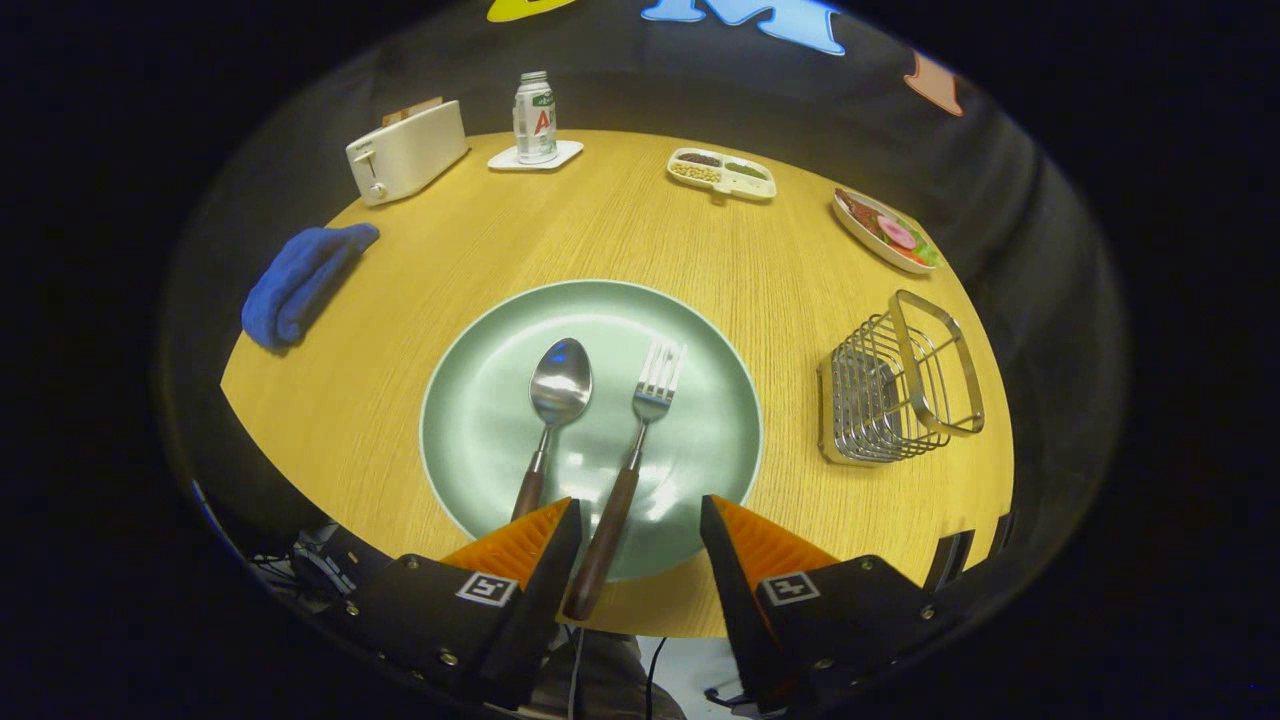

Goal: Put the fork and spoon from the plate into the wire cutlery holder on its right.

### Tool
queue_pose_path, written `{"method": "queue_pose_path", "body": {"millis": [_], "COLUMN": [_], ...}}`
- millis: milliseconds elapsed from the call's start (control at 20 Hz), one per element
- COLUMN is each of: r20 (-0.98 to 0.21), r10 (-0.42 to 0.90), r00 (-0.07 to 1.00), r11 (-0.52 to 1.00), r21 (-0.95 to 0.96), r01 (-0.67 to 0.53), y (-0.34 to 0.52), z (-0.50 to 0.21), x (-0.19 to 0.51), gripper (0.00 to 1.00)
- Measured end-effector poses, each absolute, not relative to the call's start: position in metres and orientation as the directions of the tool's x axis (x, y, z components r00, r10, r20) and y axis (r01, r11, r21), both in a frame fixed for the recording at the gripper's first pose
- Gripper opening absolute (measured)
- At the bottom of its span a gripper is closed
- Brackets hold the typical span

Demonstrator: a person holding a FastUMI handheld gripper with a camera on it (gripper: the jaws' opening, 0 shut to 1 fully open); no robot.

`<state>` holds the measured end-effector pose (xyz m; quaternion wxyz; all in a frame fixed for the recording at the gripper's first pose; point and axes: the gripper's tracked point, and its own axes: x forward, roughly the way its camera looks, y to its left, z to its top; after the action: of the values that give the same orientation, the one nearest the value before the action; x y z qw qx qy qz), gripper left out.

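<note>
A pale green plate (pixel 480 420) lies on the wooden table just ahead of my fingers. On it rest a spoon (pixel 558 392) on the left and a fork (pixel 648 395) on the right, both with brown wooden handles pointing toward me. The fork's handle end reaches over the plate's near rim into the gap between my fingers, nearer the left one. The spoon's handle end is hidden behind my left finger. My gripper (pixel 640 520) is open above the plate's near rim and grips nothing. The wire cutlery holder (pixel 895 395) stands to the right of the plate.
Beyond the plate, a blue cloth (pixel 300 282) lies at the left, with a white toaster (pixel 405 152) behind it. A can on a white coaster (pixel 535 125), a divided snack tray (pixel 722 172) and a dish of food (pixel 885 230) line the far edge.
</note>
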<state>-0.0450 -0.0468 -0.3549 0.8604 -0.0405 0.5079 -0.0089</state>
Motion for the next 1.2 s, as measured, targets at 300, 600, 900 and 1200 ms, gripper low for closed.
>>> {"method": "queue_pose_path", "body": {"millis": [300,600,900,1200], "r20": [-0.934,-0.969,-0.978,-0.987], "r10": [-0.047,0.044,0.032,0.074], "r00": [0.355,0.242,0.208,0.144], "r11": [0.997,0.998,0.983,0.955], "r21": [-0.064,0.032,-0.007,0.028], "r01": [-0.035,-0.054,-0.186,-0.296], "y": [-0.045,-0.048,-0.064,-0.071], "z": [-0.37,-0.381,-0.366,-0.335], "x": [-0.05,-0.049,-0.043,-0.049], "gripper": [0.42,0.13,0.01,0.01]}}
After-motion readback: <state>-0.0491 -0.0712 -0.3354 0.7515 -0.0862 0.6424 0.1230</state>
